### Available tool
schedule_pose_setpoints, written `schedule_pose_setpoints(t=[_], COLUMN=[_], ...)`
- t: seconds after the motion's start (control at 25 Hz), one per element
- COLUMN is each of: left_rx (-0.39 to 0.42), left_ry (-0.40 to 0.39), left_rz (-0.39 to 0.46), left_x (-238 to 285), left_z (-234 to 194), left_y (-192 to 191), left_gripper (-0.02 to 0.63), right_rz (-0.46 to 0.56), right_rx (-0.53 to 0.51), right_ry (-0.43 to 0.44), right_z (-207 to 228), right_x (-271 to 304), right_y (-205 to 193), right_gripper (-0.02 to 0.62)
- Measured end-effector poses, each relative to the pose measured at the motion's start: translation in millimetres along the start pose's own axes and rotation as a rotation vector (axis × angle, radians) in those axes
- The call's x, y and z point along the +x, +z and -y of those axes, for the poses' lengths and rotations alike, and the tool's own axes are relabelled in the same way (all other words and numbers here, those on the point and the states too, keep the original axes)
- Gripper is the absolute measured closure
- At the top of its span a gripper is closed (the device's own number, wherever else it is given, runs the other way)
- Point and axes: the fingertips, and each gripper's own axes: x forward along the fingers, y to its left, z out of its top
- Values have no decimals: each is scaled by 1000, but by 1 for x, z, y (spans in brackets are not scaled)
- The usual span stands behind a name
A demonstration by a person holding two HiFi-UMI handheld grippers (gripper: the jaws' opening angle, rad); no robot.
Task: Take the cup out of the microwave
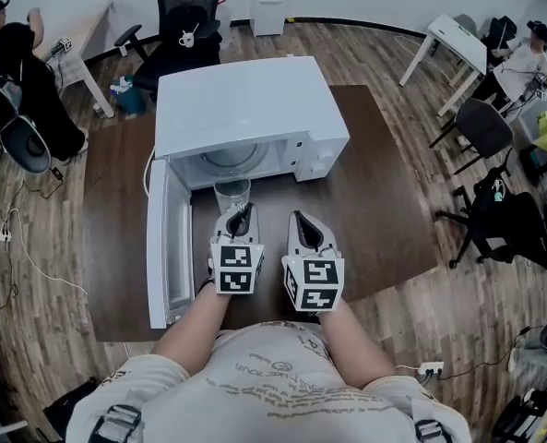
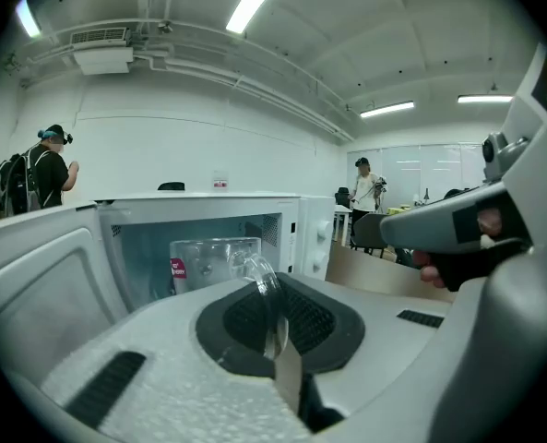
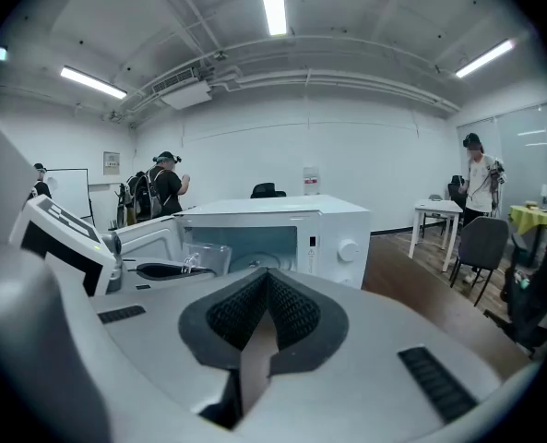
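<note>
A: On the dark table [image 1: 116, 210] in the head view, what do you see?

B: A white microwave [image 1: 245, 109] with its door [image 1: 160, 247] swung open to the left. A clear cup [image 1: 231, 193] sits right at the mouth of the opening, just in front of the cavity. The left gripper [image 1: 243, 213] reaches up to it. The right gripper [image 1: 303, 220] lies just beside the left one, apart from the cup.

A: And the left gripper view?

B: The jaws are clamped on the cup's clear handle [image 2: 266, 289], which stands upright between them. The cup body is just beyond the tips, with a small red label on its side and the lit cavity behind it. I can't tell whether its base rests on anything. The right gripper shows at the right edge, with a hand wrapped around its grip.

A: The right gripper view?

B: Its jaws are pressed together with nothing between them. They point at the microwave's front. The cup shows to the left, between the open door and the cavity, with the left gripper's tip on it.
</note>
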Motion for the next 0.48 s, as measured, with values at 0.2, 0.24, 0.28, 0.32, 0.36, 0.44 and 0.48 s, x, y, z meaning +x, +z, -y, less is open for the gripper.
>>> schedule_pose_setpoints(t=[0.2, 0.24, 0.28, 0.32, 0.36, 0.44, 0.48], left_rx=[36, 42, 46, 50, 56, 67, 68], left_ry=[-42, -48, -55, -63, -73, -97, -110], left_rz=[32, 35, 41, 48, 58, 81, 93], left_x=[-27, -32, -36, -40, -45, -56, -61], left_z=[14, 16, 18, 21, 24, 31, 35], left_y=[19, 22, 26, 30, 33, 38, 41], left_gripper=[592, 592, 592, 592, 592, 592, 592], right_rz=[46, 59, 74, 93, 116, 164, 185], right_rx=[15, 19, 26, 38, 56, 89, 91], right_ry=[3, 4, 8, 14, 22, 36, 37], right_z=[-16, -19, -22, -24, -26, -29, -30], right_x=[-18, -22, -25, -29, -33, -42, -46], right_y=[4, 7, 9, 12, 15, 22, 26], right_gripper=[584, 584, 584, 584, 584, 584, 584])
